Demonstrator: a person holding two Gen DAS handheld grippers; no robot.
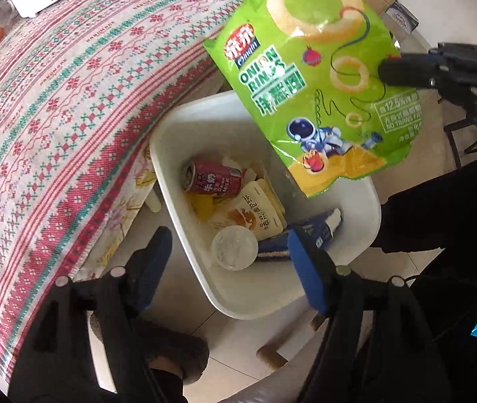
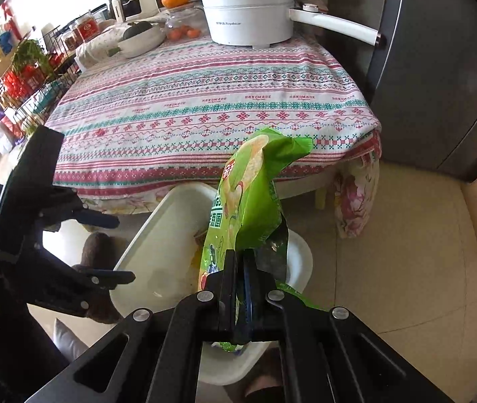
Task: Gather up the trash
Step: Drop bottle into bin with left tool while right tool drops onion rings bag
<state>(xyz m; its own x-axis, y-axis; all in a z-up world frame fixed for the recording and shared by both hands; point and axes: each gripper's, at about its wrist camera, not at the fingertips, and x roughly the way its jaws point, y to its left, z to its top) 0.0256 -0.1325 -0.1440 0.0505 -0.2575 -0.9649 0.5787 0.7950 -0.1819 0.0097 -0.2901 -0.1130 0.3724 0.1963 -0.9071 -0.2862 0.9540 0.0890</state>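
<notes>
The left gripper (image 1: 228, 262) is pointing steeply down with its jaws standing apart and nothing between them, hanging right over the white bin (image 1: 184, 235). No earlier view is here to compare. Directly ahead of its fingers (image 1: 305, 268), inside the bin, are lying one red milk can (image 1: 213, 179) on its side, one cream snack packet (image 1: 255, 215), one clear round lid or cup (image 1: 235, 247) and one dark blue wrapper (image 1: 308, 231), the last just touching the right-hand finger's tip in the picture; whether they really touch I cannot tell.

Above and to the right of that gripper, one green onion-rings bag (image 1: 319, 84) is hanging over the bin's far half. The right gripper (image 2: 240, 288) is clamping it, jaws closed tight on the bag's edge, tilted down toward the bin (image 2: 151, 235).

Left of the left gripper, and ahead of the right one, the patterned tablecloth (image 2: 204, 100) is covering a table; at its far end one white pot (image 2: 248, 13) is standing.
</notes>
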